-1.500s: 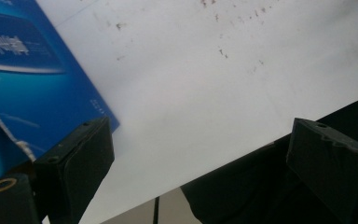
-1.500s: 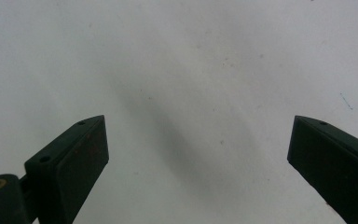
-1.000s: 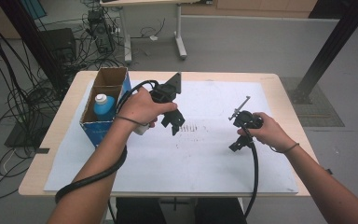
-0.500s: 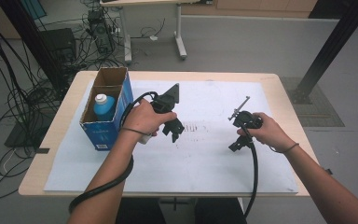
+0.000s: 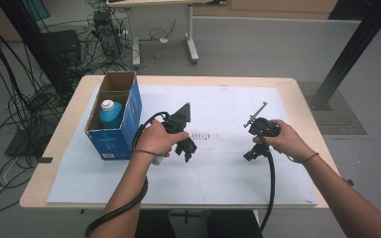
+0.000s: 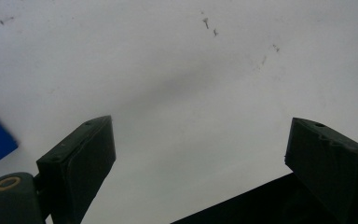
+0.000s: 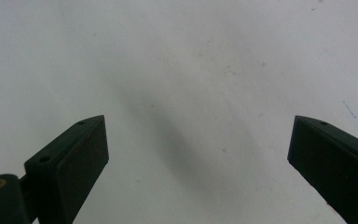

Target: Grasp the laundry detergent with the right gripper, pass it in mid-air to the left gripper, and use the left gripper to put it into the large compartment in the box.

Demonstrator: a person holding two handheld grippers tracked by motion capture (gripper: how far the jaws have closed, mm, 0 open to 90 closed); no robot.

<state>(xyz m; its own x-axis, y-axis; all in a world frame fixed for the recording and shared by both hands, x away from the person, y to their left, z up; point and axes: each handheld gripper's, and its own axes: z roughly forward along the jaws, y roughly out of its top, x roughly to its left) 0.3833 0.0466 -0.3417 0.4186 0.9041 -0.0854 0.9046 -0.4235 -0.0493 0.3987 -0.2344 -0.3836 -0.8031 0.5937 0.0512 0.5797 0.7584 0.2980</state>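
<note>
Both grippers are held low over the white sheet (image 5: 218, 163) on the table (image 5: 54, 144); nothing is gripped. The left gripper (image 5: 186, 148) is seen with jaws spread wide over bare sheet, and the right gripper (image 5: 250, 152) likewise, jaws well apart. The nearest thing is the blue bottle (image 5: 110, 114) with a white cap, standing upright inside the open cardboard box (image 5: 121, 136) just left of the left gripper. The bottle is judged rigid plastic, smooth and possibly slippery, moderately heavy if full. Hold is best taken at the neck or upper body from above, since the box walls hem in the lower part
</note>
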